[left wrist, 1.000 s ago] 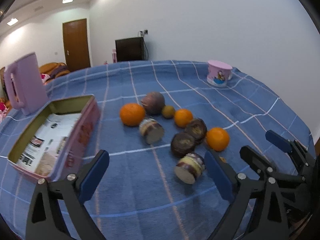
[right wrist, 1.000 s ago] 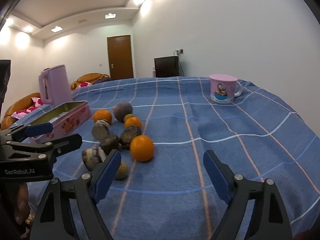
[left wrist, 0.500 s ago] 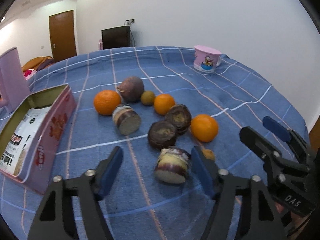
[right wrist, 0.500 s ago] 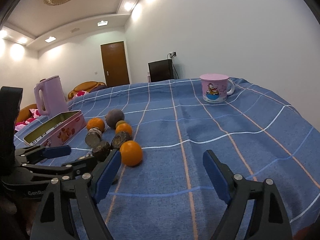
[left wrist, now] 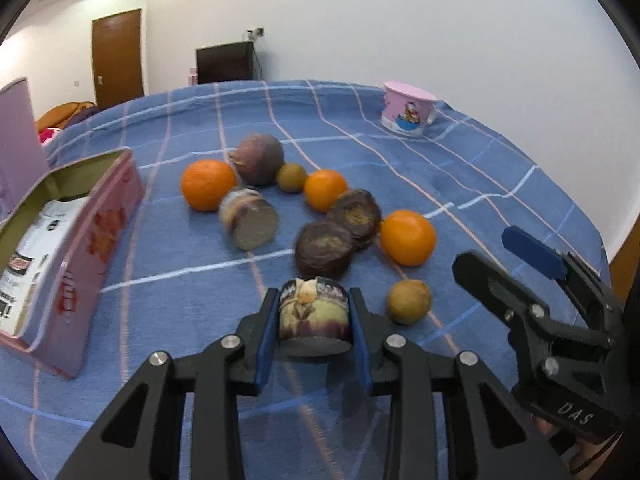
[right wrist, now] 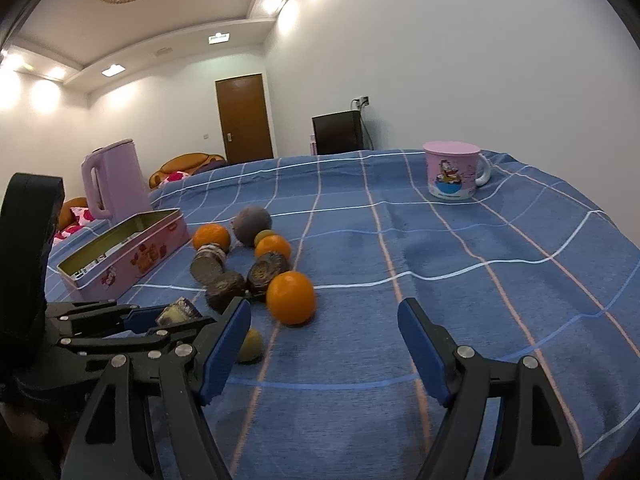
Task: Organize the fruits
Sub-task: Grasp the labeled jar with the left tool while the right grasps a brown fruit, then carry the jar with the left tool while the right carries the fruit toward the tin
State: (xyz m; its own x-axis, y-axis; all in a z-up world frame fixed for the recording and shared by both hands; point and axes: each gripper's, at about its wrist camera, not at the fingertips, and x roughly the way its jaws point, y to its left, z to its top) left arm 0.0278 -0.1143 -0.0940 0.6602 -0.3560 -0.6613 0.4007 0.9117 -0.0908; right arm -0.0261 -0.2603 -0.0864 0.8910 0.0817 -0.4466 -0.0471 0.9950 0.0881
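Observation:
My left gripper (left wrist: 313, 330) is shut on a purple-and-cream cut fruit piece (left wrist: 313, 320), just above the blue cloth. Beyond it lie two dark round fruits (left wrist: 325, 249), three oranges (left wrist: 407, 237), another cut piece (left wrist: 249, 224), a round purple fruit (left wrist: 258, 159) and two small brownish-green fruits (left wrist: 409, 301). A pink open tin (left wrist: 96, 236) stands at the left. My right gripper (right wrist: 324, 350) is open and empty, to the right of the fruits; the nearest orange (right wrist: 291, 297) lies just beyond its left finger. The left gripper (right wrist: 160, 322) shows at its lower left.
A pink lidded mug (right wrist: 452, 174) stands at the far right of the table. A lilac kettle (right wrist: 114, 180) stands behind the tin. The tin holds a white printed packet (left wrist: 28, 260). The blue checked cloth (right wrist: 480, 280) drops off at the right edge.
My left gripper moved forward and closed on the cut fruit piece, which now stands between its pads. The right gripper stayed open and shifted slightly.

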